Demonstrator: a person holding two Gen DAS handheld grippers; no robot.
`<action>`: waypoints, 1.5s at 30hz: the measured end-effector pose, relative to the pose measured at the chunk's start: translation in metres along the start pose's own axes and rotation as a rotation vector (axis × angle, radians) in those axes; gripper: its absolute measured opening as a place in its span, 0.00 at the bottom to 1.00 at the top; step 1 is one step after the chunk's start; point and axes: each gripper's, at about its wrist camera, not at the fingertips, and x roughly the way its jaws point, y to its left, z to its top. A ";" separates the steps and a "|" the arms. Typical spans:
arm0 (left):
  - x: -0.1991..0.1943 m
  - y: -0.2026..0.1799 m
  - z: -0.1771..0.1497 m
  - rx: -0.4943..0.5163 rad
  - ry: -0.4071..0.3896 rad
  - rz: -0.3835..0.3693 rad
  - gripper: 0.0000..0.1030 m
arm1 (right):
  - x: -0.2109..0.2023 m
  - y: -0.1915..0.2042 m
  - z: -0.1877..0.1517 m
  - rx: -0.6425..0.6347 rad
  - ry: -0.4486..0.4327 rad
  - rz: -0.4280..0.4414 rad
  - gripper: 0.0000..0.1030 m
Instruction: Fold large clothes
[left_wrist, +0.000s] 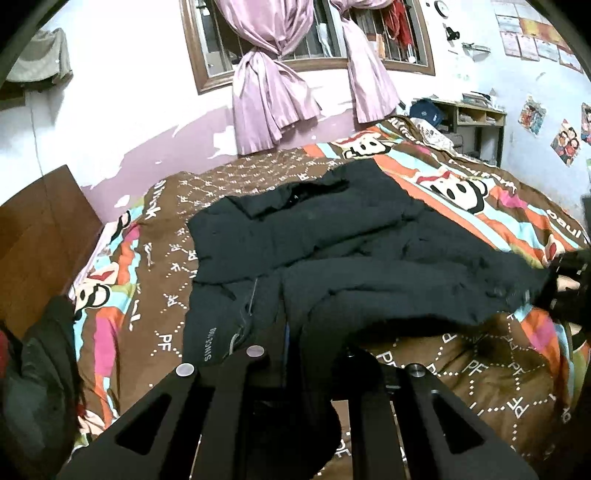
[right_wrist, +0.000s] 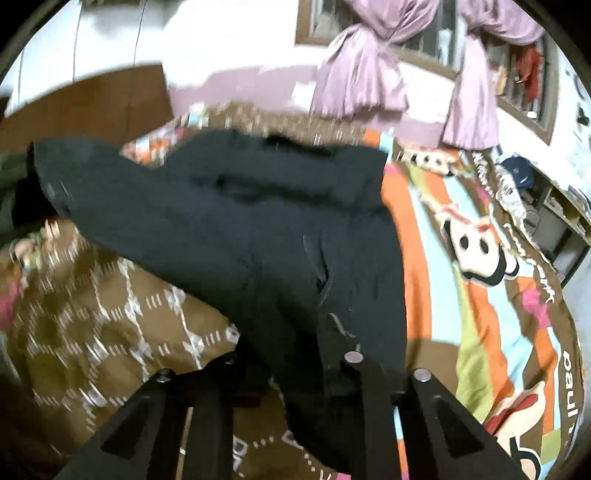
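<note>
You have the dark jacket (left_wrist: 332, 240) spread across the patterned bedspread (left_wrist: 480, 369), collar toward the window (left_wrist: 314, 44) and hem toward you, which puts both lower corners within reach of your two tools. Your left gripper (left_wrist: 295, 354) has its fingers drawn close together on the near hem, and the cloth bunches up between them beside the printed lettering, so this reads as a pinch on the fabric rather than an empty close. That hold makes sense: a pinched edge gives you a corner you can carry over the body of the garment. Your right gripper (right_wrist: 291, 373) sits at the jacket's other lower part, with dark cloth running down between its fingers; they stand narrow on it, and it looks like a grip, though the blur in that view keeps the exact contact from being sure. In the left view the right tool shows at the far right edge, at the end of the sleeve or side panel. Holding two separated points keeps the heavy fabric taut between them, so it should fold flat instead of slumping. The pink curtains (left_wrist: 273, 96) and shelf (left_wrist: 476, 114) lie well apart from your work.
</note>
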 end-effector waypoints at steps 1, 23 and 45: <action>-0.003 0.003 0.000 -0.003 -0.003 0.003 0.07 | -0.007 -0.004 0.012 0.025 -0.024 0.015 0.13; -0.087 0.040 0.021 0.061 -0.081 -0.050 0.06 | -0.085 0.004 0.110 0.033 -0.181 0.078 0.09; 0.128 0.078 0.099 0.194 -0.005 0.221 0.06 | 0.181 -0.016 0.236 -0.261 0.075 -0.324 0.09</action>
